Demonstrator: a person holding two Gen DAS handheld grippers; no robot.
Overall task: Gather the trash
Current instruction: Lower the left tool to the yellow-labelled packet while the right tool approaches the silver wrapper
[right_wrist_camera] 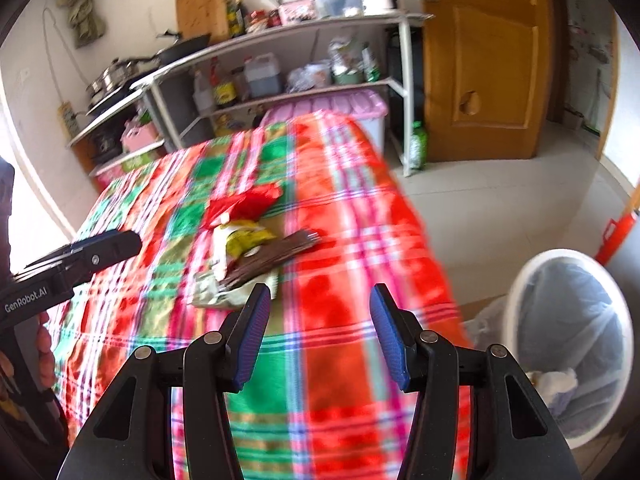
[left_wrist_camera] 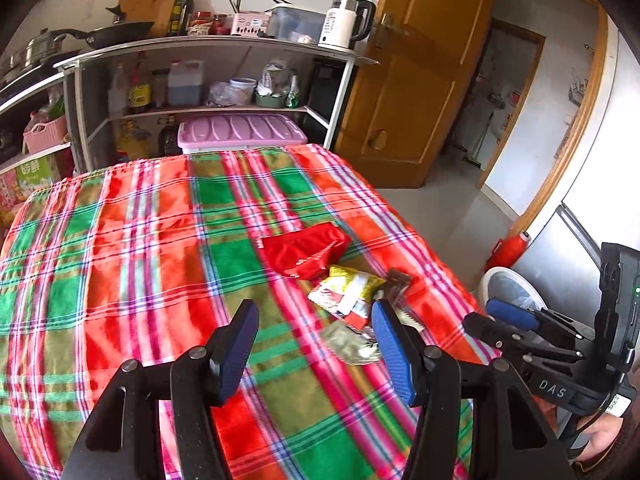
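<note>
Nearest, left gripper (left_wrist_camera: 316, 344): jaws spread, nothing between them, above the plaid cloth (left_wrist_camera: 140, 260).
Right gripper (right_wrist_camera: 316, 332): jaws spread, empty, over the cloth's right side.
Trash pile (right_wrist_camera: 244, 256): wrappers mid-cloth, just beyond both grippers.
Bin (right_wrist_camera: 568, 344): right, on the floor beside the table.
Shelves (left_wrist_camera: 208, 80): far.
</note>
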